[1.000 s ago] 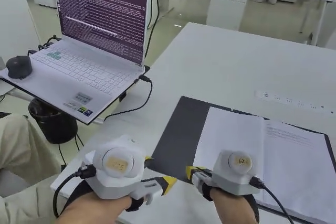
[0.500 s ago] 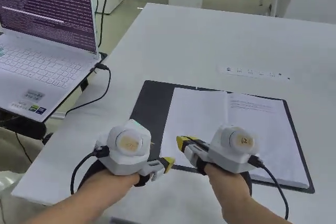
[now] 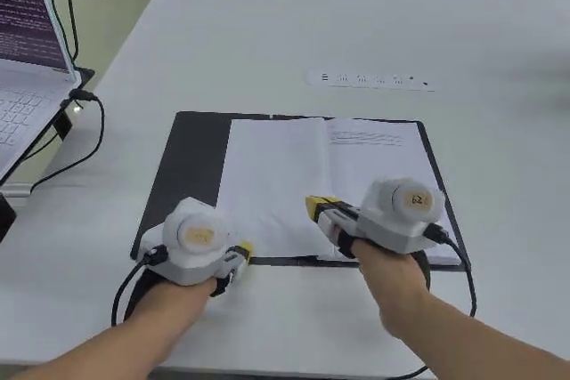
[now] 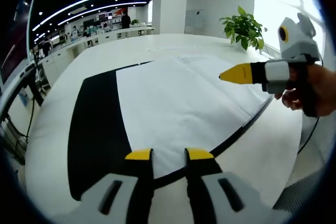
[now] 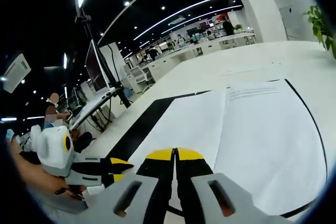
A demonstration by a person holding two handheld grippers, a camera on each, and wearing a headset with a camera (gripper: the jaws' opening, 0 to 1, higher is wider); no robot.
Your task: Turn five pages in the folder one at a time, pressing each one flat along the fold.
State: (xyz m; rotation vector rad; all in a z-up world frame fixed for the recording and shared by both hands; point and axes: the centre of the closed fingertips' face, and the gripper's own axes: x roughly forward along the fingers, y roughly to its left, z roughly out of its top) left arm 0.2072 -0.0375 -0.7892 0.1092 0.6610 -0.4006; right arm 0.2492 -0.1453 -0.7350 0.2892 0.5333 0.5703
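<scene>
The folder (image 3: 187, 171) lies open on the white table, dark cover showing at the left, white pages (image 3: 294, 175) spread across the middle and right. My left gripper (image 3: 240, 254) sits at the folder's near-left edge. In the left gripper view, the left gripper (image 4: 169, 155) has its yellow tips slightly apart over the page's near edge (image 4: 173, 108), holding nothing. My right gripper (image 3: 313, 209) hovers above the near part of the pages with its jaws together; in its own view the right gripper (image 5: 175, 154) points along the fold area of the pages (image 5: 247, 124).
A laptop (image 3: 18, 86) stands off the table's left side, its cable (image 3: 85, 135) trailing beside the folder. A white power strip (image 3: 374, 79) lies beyond the folder. The table (image 3: 267, 24) stretches bare behind it. A potted plant (image 4: 241, 24) stands far off.
The head camera has swung right and down, so the laptop has slid out to the left and the folder now sits centred. Both grippers stay by the folder's near edge.
</scene>
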